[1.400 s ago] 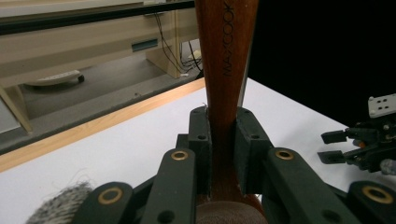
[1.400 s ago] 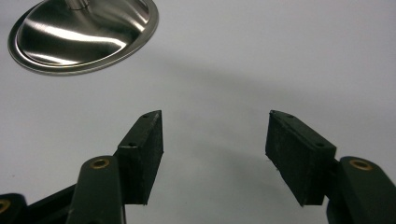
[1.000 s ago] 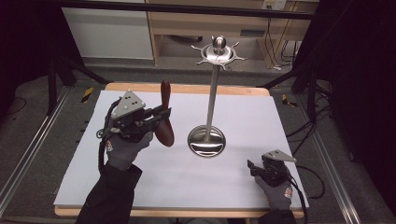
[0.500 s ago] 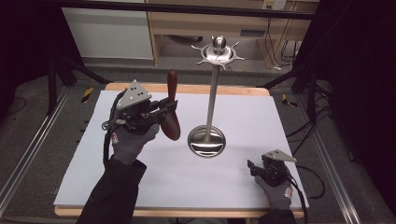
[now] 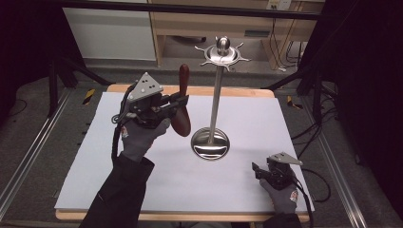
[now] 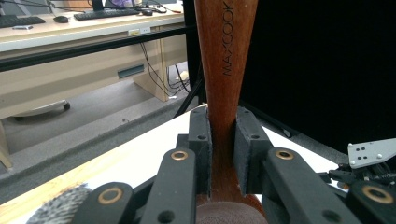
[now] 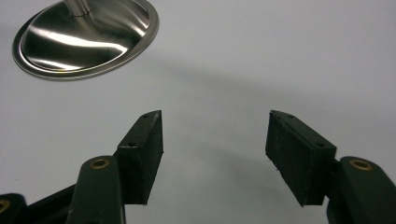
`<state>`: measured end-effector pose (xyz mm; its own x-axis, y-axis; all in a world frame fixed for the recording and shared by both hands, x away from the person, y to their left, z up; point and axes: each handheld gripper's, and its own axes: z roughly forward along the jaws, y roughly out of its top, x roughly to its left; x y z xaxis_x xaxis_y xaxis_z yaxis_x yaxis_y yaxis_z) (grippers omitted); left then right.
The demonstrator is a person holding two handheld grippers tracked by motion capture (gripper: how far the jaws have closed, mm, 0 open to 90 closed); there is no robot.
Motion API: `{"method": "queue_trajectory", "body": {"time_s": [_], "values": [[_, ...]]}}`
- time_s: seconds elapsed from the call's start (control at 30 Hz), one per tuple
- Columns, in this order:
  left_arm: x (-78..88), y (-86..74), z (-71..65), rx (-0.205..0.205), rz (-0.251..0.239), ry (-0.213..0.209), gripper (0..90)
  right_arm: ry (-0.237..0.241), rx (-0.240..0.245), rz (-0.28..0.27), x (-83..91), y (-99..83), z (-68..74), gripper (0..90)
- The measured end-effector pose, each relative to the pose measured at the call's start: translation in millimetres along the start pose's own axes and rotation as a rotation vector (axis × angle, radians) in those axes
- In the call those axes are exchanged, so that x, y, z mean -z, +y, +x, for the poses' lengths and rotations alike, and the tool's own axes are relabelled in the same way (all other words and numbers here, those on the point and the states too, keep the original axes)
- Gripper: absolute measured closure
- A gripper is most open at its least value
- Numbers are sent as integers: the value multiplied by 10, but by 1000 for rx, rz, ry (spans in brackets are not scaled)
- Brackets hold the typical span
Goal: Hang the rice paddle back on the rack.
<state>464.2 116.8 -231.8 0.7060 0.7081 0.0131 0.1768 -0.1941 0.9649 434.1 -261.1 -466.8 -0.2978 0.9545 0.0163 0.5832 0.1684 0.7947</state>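
Observation:
A dark brown wooden spoon (image 5: 182,118) stands upright above the table, handle up and bowl down. My left gripper (image 5: 178,102) is shut on its neck just above the bowl. In the left gripper view both pads clamp the wooden spoon (image 6: 225,65), which is marked MAXCOOK. To its right rises a steel utensil stand (image 5: 216,102) with a round base and a hooked crown on top. My right gripper (image 5: 257,171) rests low at the table's front right, open, with nothing between its jaws (image 7: 215,142). The stand's base (image 7: 86,35) lies ahead of it.
A white sheet (image 5: 266,114) covers the wooden table. Dark frame bars and a black curtain flank the table, and a wooden shelf stands behind it. The right gripper's grey plate (image 6: 371,151) shows low in the left gripper view.
My left gripper has carried the spoon up and to the right, closer to the stand's pole. The right gripper has stayed where it was.

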Motion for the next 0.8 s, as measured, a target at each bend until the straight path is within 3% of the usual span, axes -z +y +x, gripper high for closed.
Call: {"method": "queue_trajectory", "body": {"time_s": [0.8], "values": [[-208,123,-4,-1,15,-10,780,6,-12,-3,0,4,-4,370]]}}
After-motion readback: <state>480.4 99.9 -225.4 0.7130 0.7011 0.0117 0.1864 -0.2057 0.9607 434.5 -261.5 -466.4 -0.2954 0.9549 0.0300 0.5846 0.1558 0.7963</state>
